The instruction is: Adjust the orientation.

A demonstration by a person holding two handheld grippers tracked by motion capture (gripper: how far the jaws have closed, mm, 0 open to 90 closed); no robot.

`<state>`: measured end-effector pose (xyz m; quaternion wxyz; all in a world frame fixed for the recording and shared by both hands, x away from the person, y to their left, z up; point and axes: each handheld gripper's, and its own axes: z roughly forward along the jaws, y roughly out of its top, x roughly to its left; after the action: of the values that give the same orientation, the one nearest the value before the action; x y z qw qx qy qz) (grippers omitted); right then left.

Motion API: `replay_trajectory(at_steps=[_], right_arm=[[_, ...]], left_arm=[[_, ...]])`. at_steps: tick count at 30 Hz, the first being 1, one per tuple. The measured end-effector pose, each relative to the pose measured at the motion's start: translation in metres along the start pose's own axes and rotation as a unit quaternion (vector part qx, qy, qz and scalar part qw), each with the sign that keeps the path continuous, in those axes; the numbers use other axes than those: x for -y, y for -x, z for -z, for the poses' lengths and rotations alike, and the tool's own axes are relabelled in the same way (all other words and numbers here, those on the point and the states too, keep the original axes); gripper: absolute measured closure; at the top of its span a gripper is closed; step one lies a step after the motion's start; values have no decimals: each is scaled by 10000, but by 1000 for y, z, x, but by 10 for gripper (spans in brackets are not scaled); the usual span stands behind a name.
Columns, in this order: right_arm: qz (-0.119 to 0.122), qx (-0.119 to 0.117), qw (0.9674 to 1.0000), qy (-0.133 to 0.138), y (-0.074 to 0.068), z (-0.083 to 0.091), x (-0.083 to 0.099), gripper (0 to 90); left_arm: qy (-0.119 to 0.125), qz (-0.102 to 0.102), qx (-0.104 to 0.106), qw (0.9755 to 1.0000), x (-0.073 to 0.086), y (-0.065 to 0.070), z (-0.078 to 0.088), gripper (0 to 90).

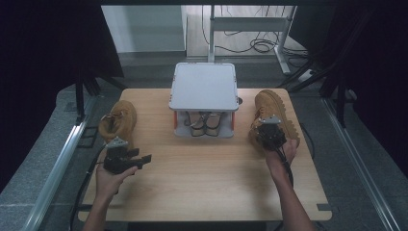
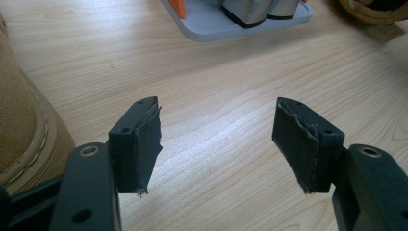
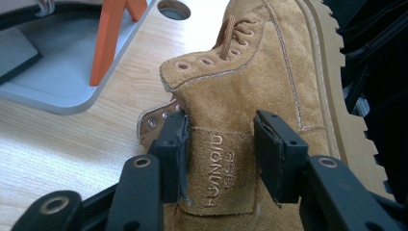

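Observation:
Two tan suede boots lie on the wooden table (image 1: 202,187). The left boot (image 1: 118,120) stands at the far left, and its side fills the left edge of the left gripper view (image 2: 24,130). My left gripper (image 1: 144,160) (image 2: 216,139) hovers just in front of it, open, with only bare wood between its pads. The right boot (image 1: 276,108) (image 3: 250,67) lies on its side at the far right. My right gripper (image 1: 268,130) (image 3: 221,149) has its jaws around the boot's labelled collar flap, and both pads touch the suede.
A grey two-shelf rack (image 1: 204,86) with orange legs (image 3: 108,43) stands at the back centre, holding a pair of shoes (image 1: 202,122) on its lower shelf. A cable hole (image 3: 174,8) lies beside it. Black curtains flank the table.

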<state>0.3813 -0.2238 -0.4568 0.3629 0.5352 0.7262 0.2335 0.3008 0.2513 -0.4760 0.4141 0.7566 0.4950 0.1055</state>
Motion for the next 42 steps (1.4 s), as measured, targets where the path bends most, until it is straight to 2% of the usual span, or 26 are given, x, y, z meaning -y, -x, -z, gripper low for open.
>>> replay_trajectory(at_steps=[9, 15, 24, 27, 29, 32, 35, 38, 41, 42], right_arm=[[-310, -302, 9991, -43, 20, 3, -6, 594], [-450, -343, 9984, -90, 36, 5, -14, 600], [-729, -341, 9967, -110, 65, 8, -23, 631], [-676, -205, 9974, -114, 73, 9, -26, 680], [-623, -32, 9979, -147, 77, 10, -30, 698], [-740, -114, 9969, -228, 91, 7, -32, 714], [-877, -51, 9957, -298, 106, 3, -32, 736], [-1034, -85, 9941, -318, 123, -2, -30, 746], [-1296, -193, 9909, -320, 144, -8, -25, 747], [-1451, -255, 9886, -317, 153, -12, -22, 746]], left_arm=[[-10, 17, -3, 10000, 1, -1, -1, 341], [-30, 28, -3, 10000, 1, -2, -2, 341], [-54, 22, -9, 10000, 1, -2, -2, 341], [-77, 25, -15, 10000, 2, -2, -3, 342], [-70, 25, -9, 10000, 2, -1, -4, 341], [-72, 30, -10, 10000, 2, -1, -4, 341], [-93, 31, -33, 9999, 2, -1, -5, 342], [-114, 40, -52, 9999, 2, -1, -6, 342], [-124, 53, -67, 9999, 2, -1, -7, 342], [-127, 58, -72, 9999, 2, -1, -7, 341]])
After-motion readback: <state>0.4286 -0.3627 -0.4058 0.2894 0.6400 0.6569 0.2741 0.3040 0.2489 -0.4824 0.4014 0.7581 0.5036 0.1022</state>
